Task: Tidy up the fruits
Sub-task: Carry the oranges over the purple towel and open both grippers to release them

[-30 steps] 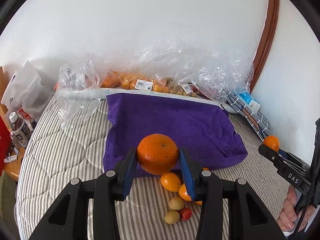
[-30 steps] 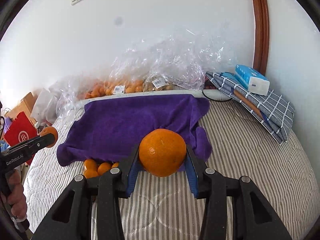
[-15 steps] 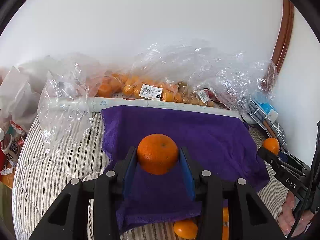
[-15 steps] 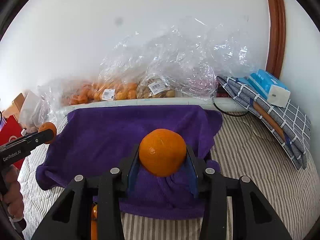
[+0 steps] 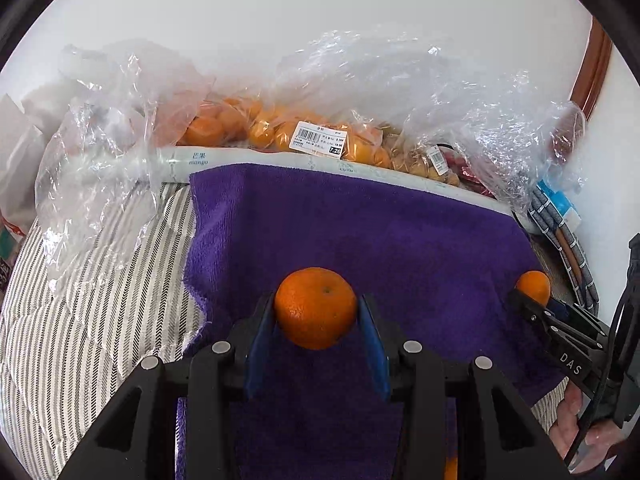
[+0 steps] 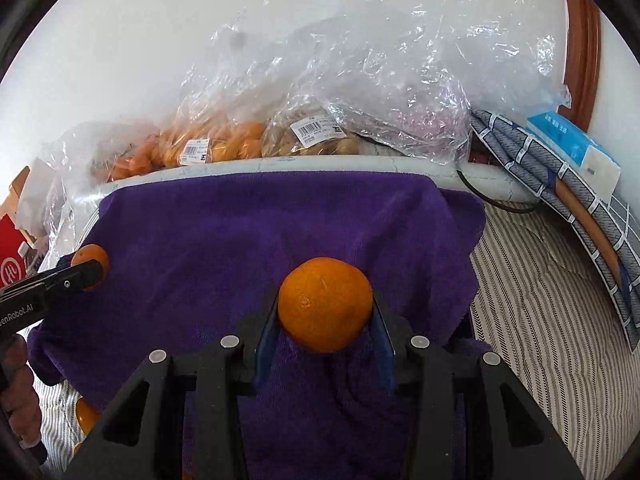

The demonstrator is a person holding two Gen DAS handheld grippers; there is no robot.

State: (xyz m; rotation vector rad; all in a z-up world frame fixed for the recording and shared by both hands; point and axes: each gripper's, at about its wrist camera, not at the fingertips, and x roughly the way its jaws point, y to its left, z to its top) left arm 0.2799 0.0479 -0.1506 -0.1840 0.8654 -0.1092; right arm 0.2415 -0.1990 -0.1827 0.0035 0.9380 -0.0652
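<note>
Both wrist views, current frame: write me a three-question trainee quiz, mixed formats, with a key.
1. True or false: the left gripper is shut on an orange.
2. Multiple choice: what lies directly beneath the orange held by the right gripper? A) bare striped mattress B) purple towel C) tissue pack
3. Fill in: the clear plastic bags of fruit by the wall lie ____ the towel's far edge.

Key: 1 true. 2 B. 3 beyond.
</note>
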